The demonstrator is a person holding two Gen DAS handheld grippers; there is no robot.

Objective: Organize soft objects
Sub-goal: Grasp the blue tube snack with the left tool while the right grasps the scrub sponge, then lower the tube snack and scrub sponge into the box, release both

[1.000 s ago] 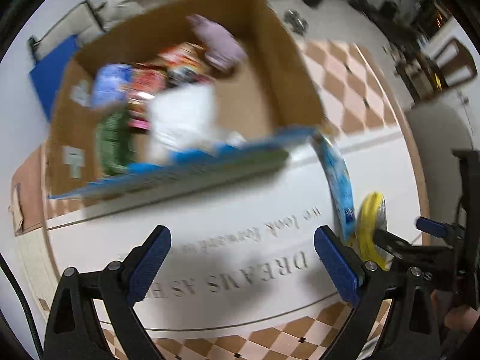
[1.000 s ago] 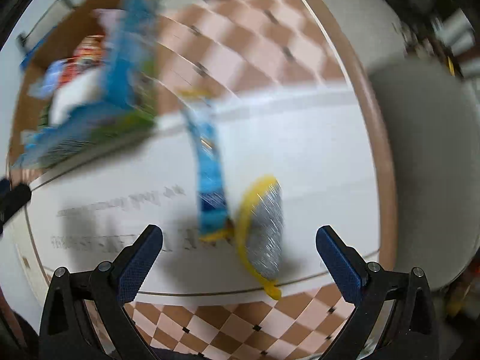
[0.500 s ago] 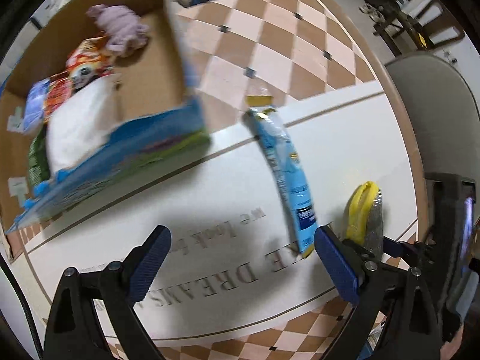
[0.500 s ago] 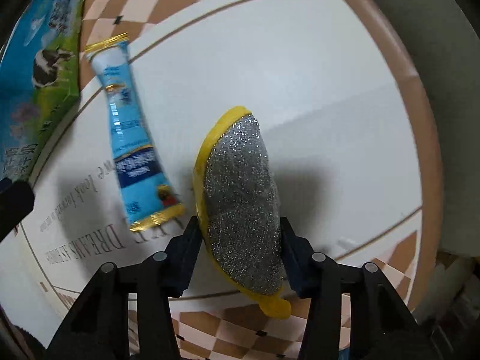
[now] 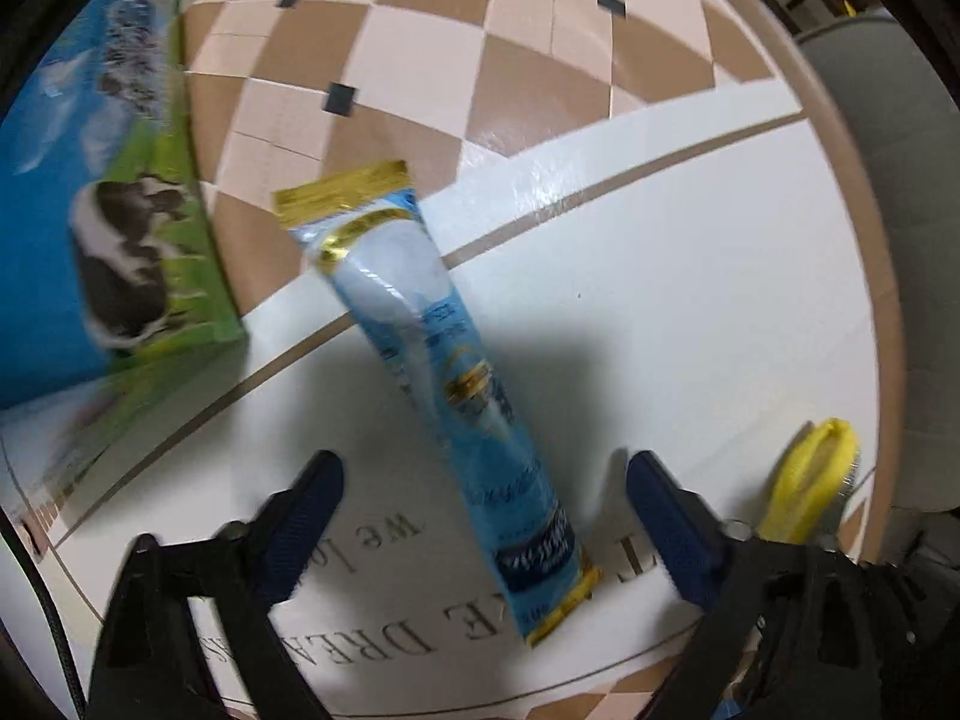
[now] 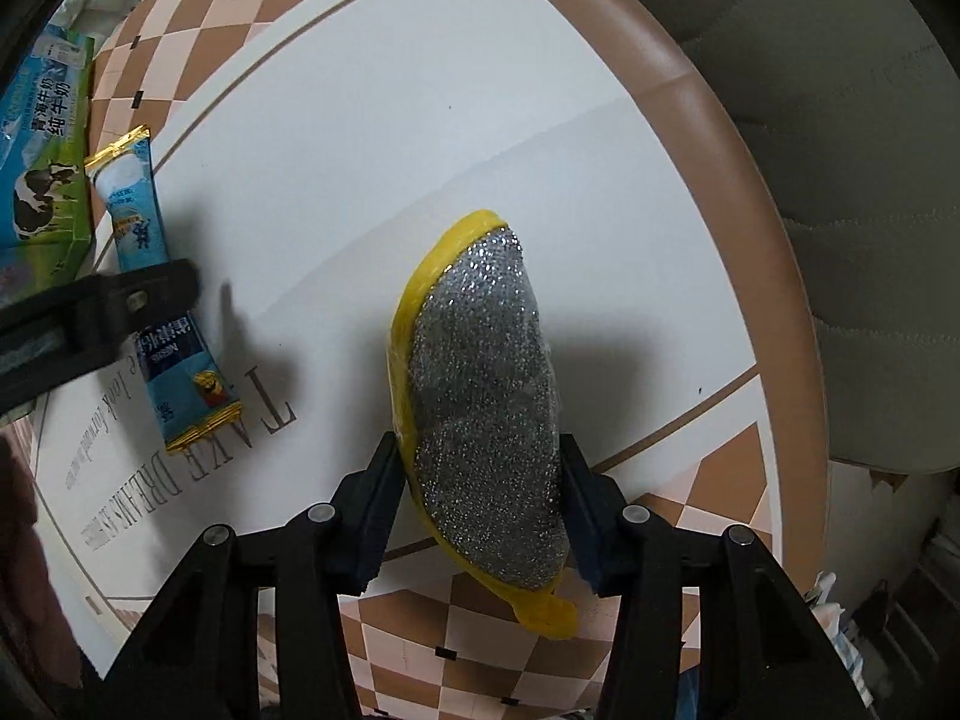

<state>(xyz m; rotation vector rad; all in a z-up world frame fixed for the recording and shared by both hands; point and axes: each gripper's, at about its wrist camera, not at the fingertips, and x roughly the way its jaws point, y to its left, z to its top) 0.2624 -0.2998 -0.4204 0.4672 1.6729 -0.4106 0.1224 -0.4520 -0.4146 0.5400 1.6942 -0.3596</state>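
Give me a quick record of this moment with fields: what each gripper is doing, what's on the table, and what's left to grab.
right gripper: shut on the scouring pad
left gripper: open, jaws just been closing, straddling the blue sachet
table: white top with lettering
milk carton box: beside sachet
left to grab: blue sachet

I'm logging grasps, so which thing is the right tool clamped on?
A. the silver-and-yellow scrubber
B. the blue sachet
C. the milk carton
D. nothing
A: in the right wrist view the right tool presses both sides of the scrubber, while the sachet lies apart on the table.
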